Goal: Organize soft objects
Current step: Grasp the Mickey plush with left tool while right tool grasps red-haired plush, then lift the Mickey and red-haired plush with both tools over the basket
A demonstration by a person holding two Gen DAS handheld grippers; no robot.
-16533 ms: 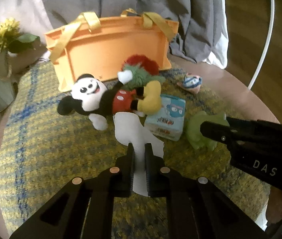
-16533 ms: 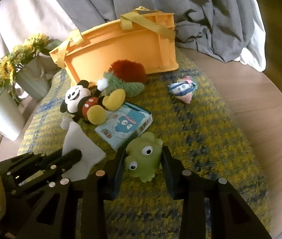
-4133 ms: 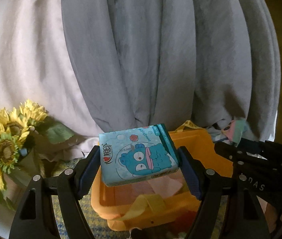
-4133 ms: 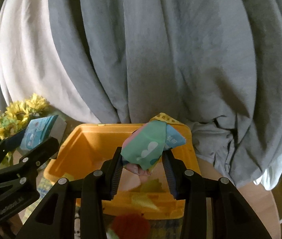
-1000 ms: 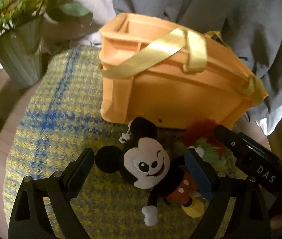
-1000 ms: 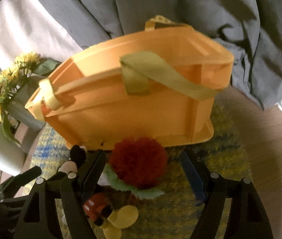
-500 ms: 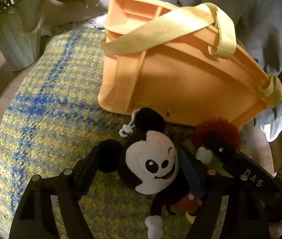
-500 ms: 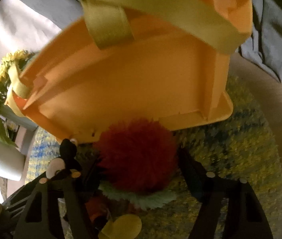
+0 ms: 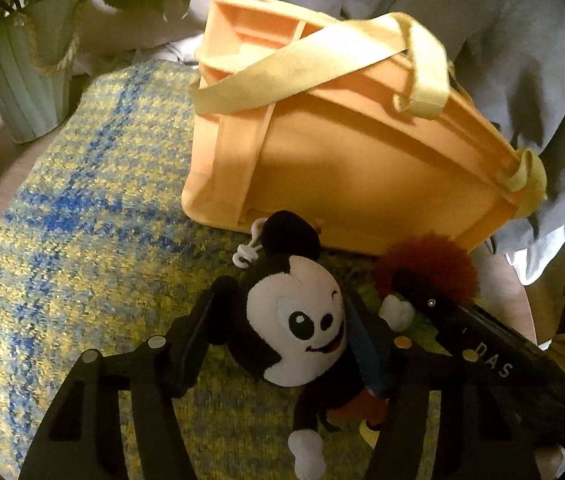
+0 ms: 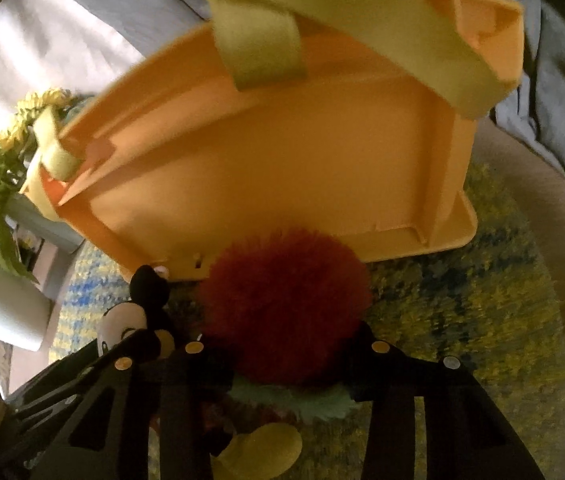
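Observation:
A Mickey Mouse plush lies on the yellow-blue mat in front of the orange basket. My left gripper is open with its fingers on either side of Mickey's head. A furry red and green plush lies beside Mickey against the basket wall. My right gripper is open with its fingers on either side of the red fur. The right gripper also shows in the left wrist view, reaching over the red plush.
The basket has yellow straps draped over its top. A ribbed green vase with sunflowers stands at the left on the round wooden table. Grey and white cloth hangs behind the basket.
Both grippers have moved down and forward. The left gripper's fingers now flank Mickey's head and the right gripper's fingers flank the red plush, which looms larger.

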